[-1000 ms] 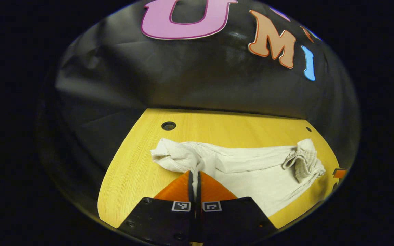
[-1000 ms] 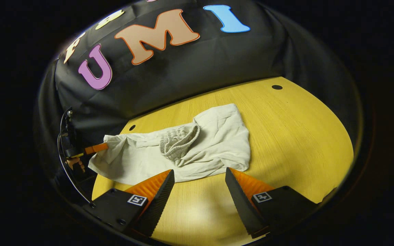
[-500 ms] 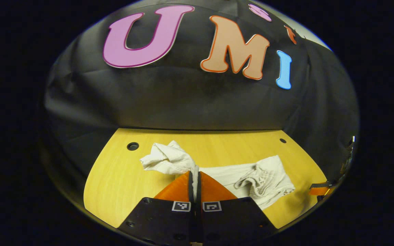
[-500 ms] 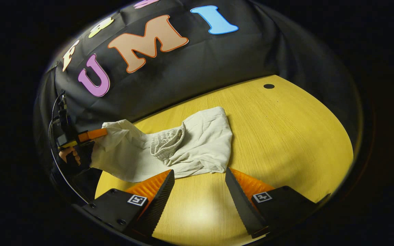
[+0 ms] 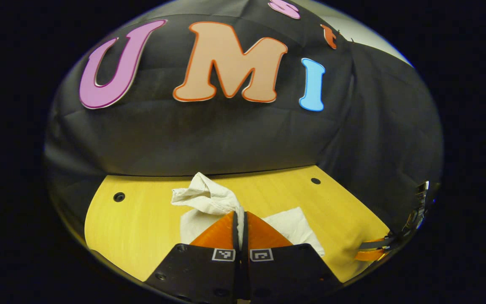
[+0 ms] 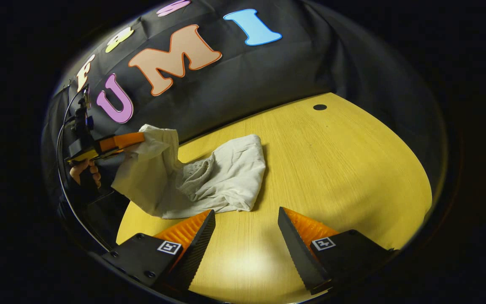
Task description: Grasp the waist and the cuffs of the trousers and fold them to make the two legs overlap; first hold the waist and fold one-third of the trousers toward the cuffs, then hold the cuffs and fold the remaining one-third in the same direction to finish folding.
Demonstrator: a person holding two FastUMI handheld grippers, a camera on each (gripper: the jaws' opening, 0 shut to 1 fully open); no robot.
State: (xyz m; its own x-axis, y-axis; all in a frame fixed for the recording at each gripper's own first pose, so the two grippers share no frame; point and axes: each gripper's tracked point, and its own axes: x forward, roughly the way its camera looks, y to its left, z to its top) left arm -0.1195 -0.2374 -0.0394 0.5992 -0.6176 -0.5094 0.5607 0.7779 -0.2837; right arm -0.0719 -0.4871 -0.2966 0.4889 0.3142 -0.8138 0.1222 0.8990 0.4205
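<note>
Pale cream trousers lie partly folded on the yellow wooden table. Their ribbed waistband rests on top of the folded part. My left gripper is shut on the cuff end, which bunches just beyond its fingertips. In the right gripper view, the left gripper holds that cuff end lifted above the table's left side, and the cloth hangs down from it to the table. My right gripper stands open near the table's front edge, just short of the trousers and apart from them.
The booth's black cloth wall closes off the back of the table. Small round holes sit near the table's far corners. A hand holds the left gripper at the table's left edge. The right gripper's fingers show at the table's right edge.
My left gripper has risen with the cuff end, lifting it off the table and carrying it toward the waistband. The right gripper has stayed open and nearly still.
</note>
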